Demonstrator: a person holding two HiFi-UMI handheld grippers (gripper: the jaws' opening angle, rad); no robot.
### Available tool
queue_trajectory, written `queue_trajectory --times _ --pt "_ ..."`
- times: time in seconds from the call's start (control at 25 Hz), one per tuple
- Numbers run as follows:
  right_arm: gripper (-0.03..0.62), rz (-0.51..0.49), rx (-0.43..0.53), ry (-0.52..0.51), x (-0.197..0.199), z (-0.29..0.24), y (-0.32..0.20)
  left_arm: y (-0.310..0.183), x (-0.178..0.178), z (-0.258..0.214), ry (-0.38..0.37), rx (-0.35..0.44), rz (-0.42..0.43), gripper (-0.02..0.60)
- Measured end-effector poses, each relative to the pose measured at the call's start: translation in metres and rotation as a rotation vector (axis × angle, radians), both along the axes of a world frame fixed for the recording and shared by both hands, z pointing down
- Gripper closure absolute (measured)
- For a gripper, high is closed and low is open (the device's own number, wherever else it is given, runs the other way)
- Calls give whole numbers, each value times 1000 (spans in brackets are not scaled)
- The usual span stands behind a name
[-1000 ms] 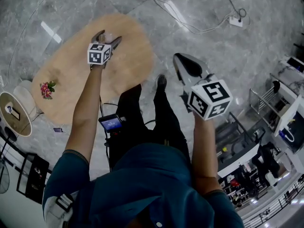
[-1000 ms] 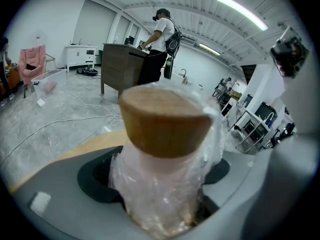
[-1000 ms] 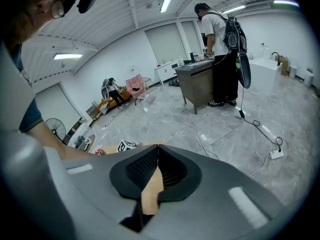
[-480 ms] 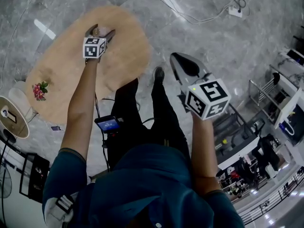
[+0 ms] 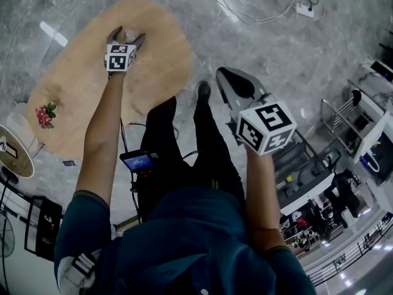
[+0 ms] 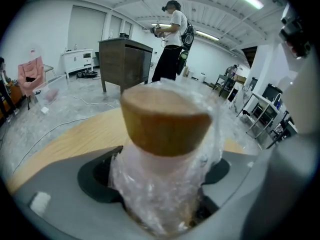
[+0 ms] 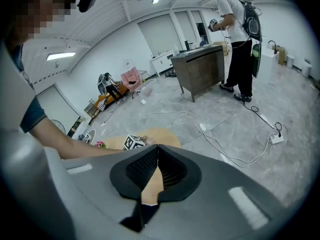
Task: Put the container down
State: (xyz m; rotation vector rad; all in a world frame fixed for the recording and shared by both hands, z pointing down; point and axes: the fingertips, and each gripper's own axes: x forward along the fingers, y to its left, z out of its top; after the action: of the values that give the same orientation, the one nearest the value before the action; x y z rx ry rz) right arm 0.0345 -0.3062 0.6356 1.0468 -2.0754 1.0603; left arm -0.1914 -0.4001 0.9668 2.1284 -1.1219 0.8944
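A: Entry. Where is the container (image 6: pixel 165 149)?

B: Between the jaws of the left claw (image 5: pixel 126 36), out over the far part of the bench (image 5: pixel 73 91). The jaws are closed against its body, low down. No view shows whether its base touches the wood.

A: Handling properties?

B: It looks like a pale jar with a thick wooden lid (image 6: pixel 165 116), all wrapped in loose, crinkled plastic film (image 6: pixel 210 139). My judgement is that it is light and stiff under the wrap. The film is the concern, because it could slide against the jar and let it creep or tilt. If the body is glass, it should be set down gently. I cannot tell the material.

A: Best hold?

B: On the body below the lid, as now. The lid might lift off, and the film bunches near the top.

A: Right claw (image 5: pixel 236 86)?

B: Jaws pressed together with nothing between them, held near the person's body and well apart from the bench.

A: Surface and room?

B: The bench is a flat, oval, light wood top. It is bare around the claw, with only flowers (image 5: pixel 45 115) at its left end. The floor (image 5: pixel 276 48) is grey marble with a cable (image 5: pixel 245 18) trailing across it on the far right. Far off there is a dark cabinet (image 6: pixel 125 59) and another person (image 6: pixel 172 39) standing beside it.
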Motion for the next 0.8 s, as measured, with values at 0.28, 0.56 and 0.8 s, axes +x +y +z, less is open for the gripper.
queue_trajectory --times 0.28,0.56,0.8 --pt "583 -9 -4 -3 -3 3 5 7 -5 6 -39 25 20 170" --pt "583 -23 -1 -14 -3 2 6 13 -3 7 -94 31 80 167" --pt "583 -48 11 -27 2 -6 3 23 -3 1 -104 13 110 167"
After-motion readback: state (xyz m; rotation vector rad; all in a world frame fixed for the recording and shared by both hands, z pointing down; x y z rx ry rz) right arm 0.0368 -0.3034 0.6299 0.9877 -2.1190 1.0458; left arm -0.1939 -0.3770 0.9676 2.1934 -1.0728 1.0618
